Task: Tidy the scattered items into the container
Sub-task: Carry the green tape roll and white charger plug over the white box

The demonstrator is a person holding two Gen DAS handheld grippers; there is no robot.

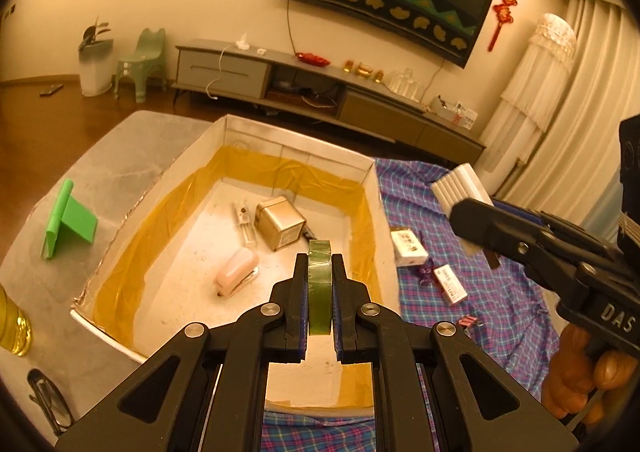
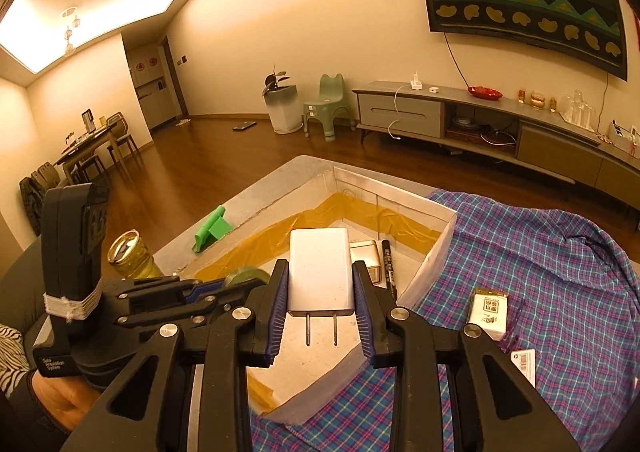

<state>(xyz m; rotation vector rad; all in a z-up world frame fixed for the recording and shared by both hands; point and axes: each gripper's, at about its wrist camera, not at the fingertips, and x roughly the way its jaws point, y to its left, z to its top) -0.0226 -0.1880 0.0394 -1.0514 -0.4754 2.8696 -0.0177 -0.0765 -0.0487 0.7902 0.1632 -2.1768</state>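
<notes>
A white cardboard box [image 1: 372, 188] lined with yellow tape stands on the table; it also shows in the right wrist view [image 2: 436, 244]. My left gripper [image 1: 320, 272] is shut on a green tape roll [image 1: 319, 288], held edge-on above the box's near end. My right gripper [image 2: 320, 284] is shut on a white charger plug [image 2: 320, 272], prongs toward the camera, over the box's near corner; the charger also shows in the left wrist view [image 1: 460, 188]. Inside the box lie a metal tin [image 1: 280, 222], a pink stapler [image 1: 238, 272], a clear tube [image 1: 245, 224] and a black marker [image 2: 388, 260].
A plaid cloth [image 2: 540, 260] covers the table right of the box, with a small white box [image 2: 490, 312], a labelled packet [image 1: 450, 284], a purple item [image 1: 424, 274] and pink clips [image 1: 468, 321] on it. A green stand [image 1: 68, 220], a glass jar [image 2: 130, 254] and glasses [image 1: 48, 400] sit left.
</notes>
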